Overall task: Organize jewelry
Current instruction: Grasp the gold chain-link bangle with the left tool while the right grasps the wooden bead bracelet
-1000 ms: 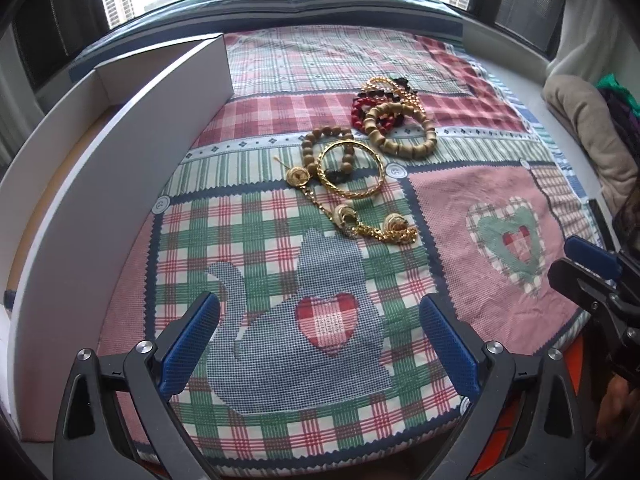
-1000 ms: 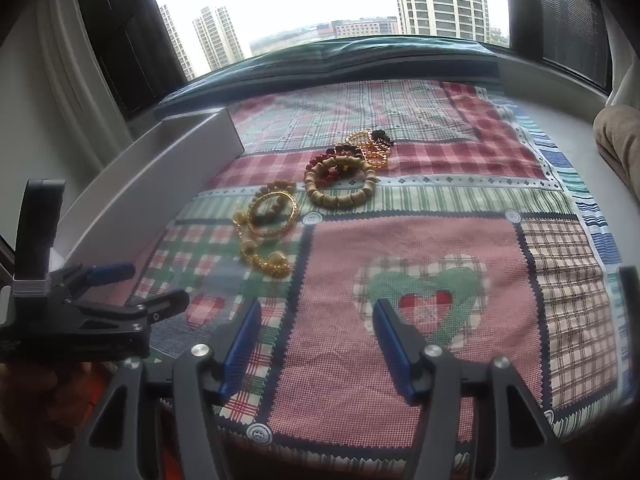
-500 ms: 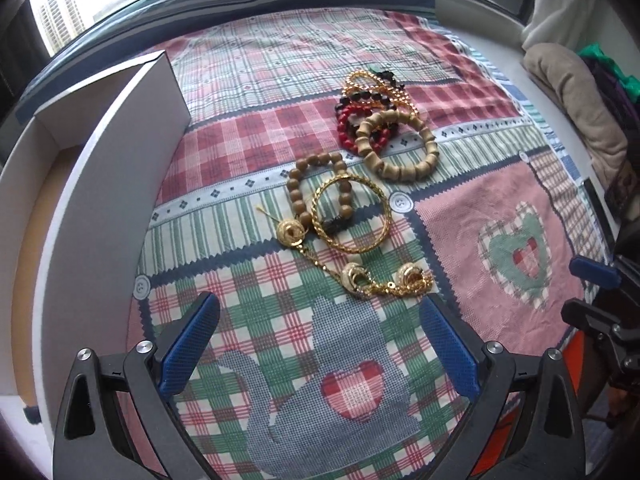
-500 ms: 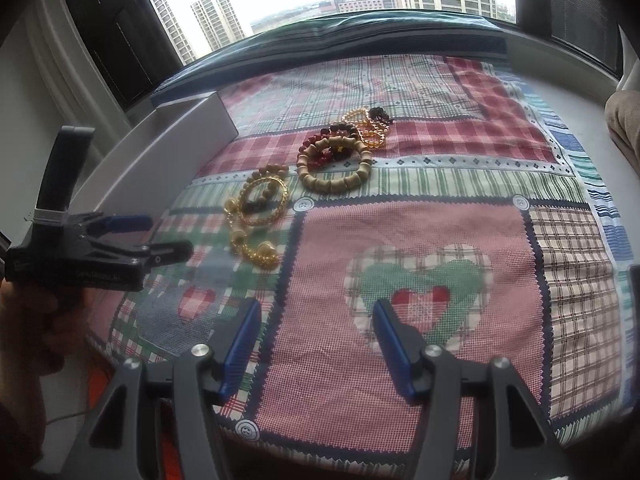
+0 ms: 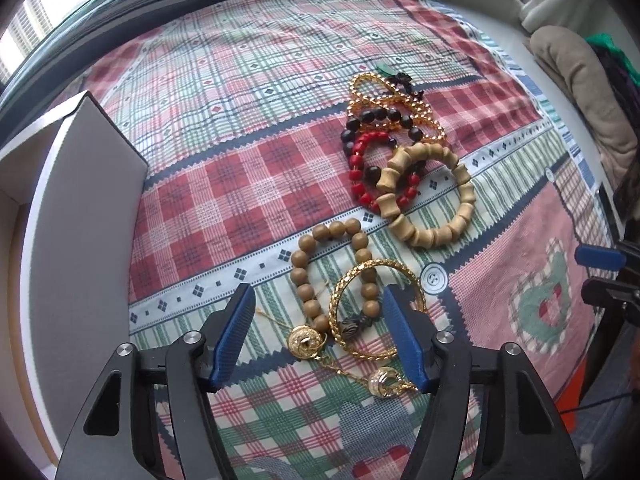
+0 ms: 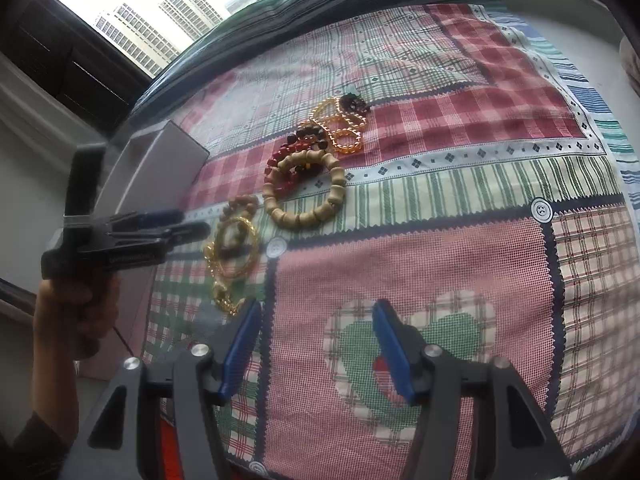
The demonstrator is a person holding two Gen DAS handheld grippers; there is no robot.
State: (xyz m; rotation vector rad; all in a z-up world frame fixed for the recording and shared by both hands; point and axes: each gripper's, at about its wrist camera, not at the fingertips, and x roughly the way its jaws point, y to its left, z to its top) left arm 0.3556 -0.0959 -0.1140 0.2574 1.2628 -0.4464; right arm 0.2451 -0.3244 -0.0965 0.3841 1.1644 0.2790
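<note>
Several bracelets lie on a patchwork cloth [image 5: 240, 168]. My left gripper [image 5: 318, 292] points down over the nearest ones, its jaws closing. A brown round-bead bracelet [image 5: 304, 276] and part of a gold bangle [image 5: 344, 284] lie between the blue pads, which do not press on them. A gold chain with round ornaments [image 5: 306, 342] lies just below. Farther off are a pale wooden bracelet [image 5: 464, 200], red beads [image 5: 356, 160] and amber beads [image 5: 424, 112]. My right gripper [image 6: 316, 306] stands open over the pink patch with nothing between its fingers.
A white open box [image 5: 80, 240] stands along the cloth's left side. A beige cushion [image 5: 580, 92] lies at the far right. In the right wrist view a hand [image 6: 76, 304] holds the left gripper [image 6: 192, 222] beside the gold bangle [image 6: 252, 240].
The left gripper has moved forward over the near bracelets and its jaws have narrowed. The right gripper has come closer to the cloth and rolled a little.
</note>
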